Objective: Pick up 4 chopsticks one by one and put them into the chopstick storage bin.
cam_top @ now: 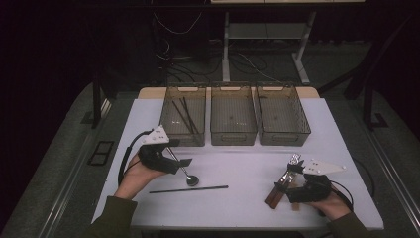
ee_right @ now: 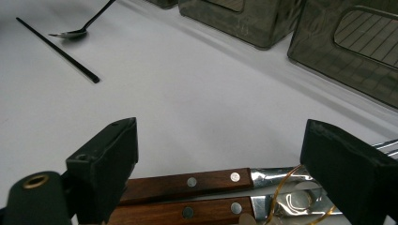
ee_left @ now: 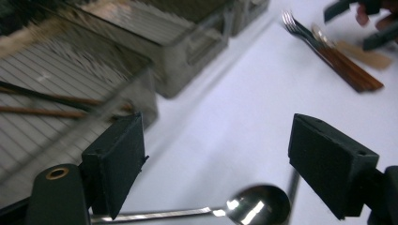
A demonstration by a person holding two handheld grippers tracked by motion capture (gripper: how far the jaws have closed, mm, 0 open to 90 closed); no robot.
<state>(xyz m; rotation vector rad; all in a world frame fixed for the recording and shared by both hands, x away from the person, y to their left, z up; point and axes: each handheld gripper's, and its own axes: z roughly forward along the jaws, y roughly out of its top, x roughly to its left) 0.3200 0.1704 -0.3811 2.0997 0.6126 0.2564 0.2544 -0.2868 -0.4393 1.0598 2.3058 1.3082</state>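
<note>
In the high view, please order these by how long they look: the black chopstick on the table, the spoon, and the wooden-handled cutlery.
1. Black chopstick, clearly longest.
2. Spoon and wooden-handled cutlery: they look alike in length, and the gripper hides part of the spoon, so I leave them unranked.

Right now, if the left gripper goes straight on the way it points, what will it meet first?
Probably the spoon: its bowl lies on the table just ahead, between the open left gripper jaws. Beyond it the white table looks free, though depth is hard to judge.

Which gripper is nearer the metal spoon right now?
Left. The left gripper hangs right over the spoon, its open jaws either side of the handle. The right gripper sits across the table at the wooden-handled cutlery.
</note>
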